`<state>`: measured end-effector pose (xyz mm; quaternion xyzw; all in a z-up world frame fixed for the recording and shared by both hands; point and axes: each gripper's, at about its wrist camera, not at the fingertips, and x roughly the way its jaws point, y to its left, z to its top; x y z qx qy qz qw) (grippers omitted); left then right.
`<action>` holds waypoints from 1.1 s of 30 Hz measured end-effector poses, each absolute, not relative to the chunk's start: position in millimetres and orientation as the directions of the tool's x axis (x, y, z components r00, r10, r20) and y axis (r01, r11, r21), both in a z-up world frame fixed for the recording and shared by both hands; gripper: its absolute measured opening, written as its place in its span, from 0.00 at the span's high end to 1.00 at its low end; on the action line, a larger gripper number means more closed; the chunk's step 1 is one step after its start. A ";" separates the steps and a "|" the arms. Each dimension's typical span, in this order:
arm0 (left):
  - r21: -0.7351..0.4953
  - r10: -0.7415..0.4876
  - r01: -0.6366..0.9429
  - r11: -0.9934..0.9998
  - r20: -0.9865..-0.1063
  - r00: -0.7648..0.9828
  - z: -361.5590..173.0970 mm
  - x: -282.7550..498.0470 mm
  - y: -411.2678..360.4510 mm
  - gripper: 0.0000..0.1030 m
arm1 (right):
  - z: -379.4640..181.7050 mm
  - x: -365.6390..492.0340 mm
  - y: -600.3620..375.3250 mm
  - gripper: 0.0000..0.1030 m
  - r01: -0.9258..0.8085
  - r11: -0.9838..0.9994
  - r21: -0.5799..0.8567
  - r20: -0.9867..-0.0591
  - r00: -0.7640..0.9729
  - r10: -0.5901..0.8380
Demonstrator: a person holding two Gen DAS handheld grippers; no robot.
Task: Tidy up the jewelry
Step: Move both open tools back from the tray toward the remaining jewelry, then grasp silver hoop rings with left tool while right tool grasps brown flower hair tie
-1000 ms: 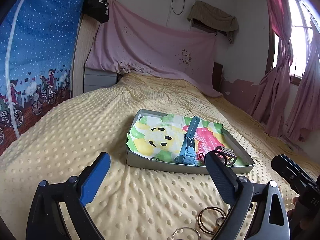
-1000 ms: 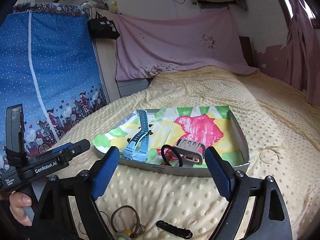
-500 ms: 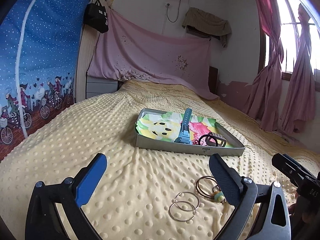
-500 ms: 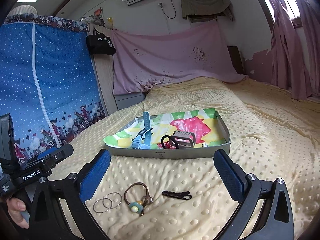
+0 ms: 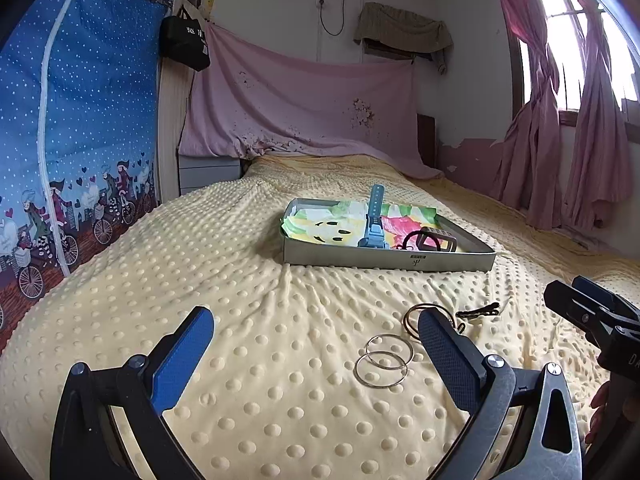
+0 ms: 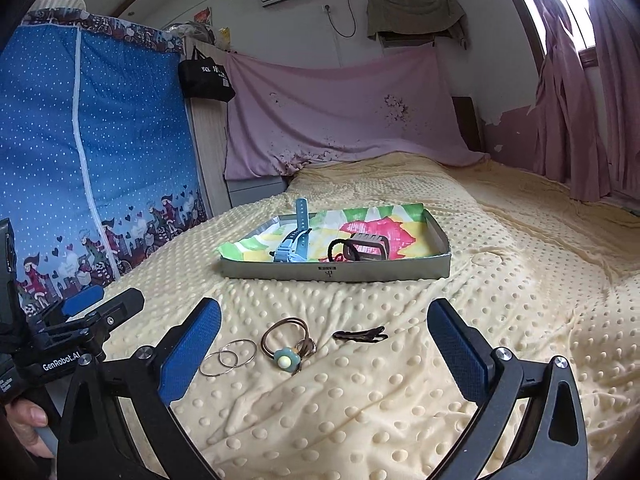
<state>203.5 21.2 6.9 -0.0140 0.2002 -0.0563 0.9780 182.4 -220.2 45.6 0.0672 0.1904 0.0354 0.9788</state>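
Nearest, left gripper (image 5: 316, 330) and right gripper (image 6: 324, 320), both spread wide with nothing between the blue pads, hovering over the yellow dotted bedspread (image 6: 400, 400). Just past the fingertips, loose on the bed: two thin silver hoops (image 6: 228, 358) overlapping, a brown ring bundle with a pale flower charm (image 6: 285, 346) beside them, then a dark hair clip (image 6: 360, 335) a little to the right. In the left wrist view the right finger of the left gripper covering part of the brown rings.

Farther on, a grey tray (image 6: 336, 273) lined with bright printed paper, holding a blue watch (image 6: 295, 238), a black hair tie (image 6: 340, 249) and a tan strap piece (image 6: 370, 245) touching it.

Compared with a second ago: both grippers drawn back from the tray, so tray smaller and the loose pieces fully in sight.

Readable: "GenRobot.AI" on the left gripper's body. Small mark on the tray's front wall and white characters on a black bag (image 6: 206, 76) too small to read.
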 end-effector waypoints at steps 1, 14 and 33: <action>-0.053 -0.115 0.103 0.993 -0.397 0.911 4.8 204.5 22.5 0.00 | 44.5 182.7 -220.1 0.01 -0.044 0.989 0.143 -0.373 0.923 0.096; -0.131 -0.170 0.123 0.984 -0.460 0.872 -13.7 221.3 33.9 0.00 | 25.1 196.8 -215.1 0.02 -0.076 0.989 0.129 -0.457 0.880 0.127; -0.224 -0.399 0.334 0.916 -0.597 0.695 -44.0 250.3 12.7 0.61 | -5.6 242.6 -199.9 0.49 -0.208 0.965 0.161 -0.593 0.761 0.263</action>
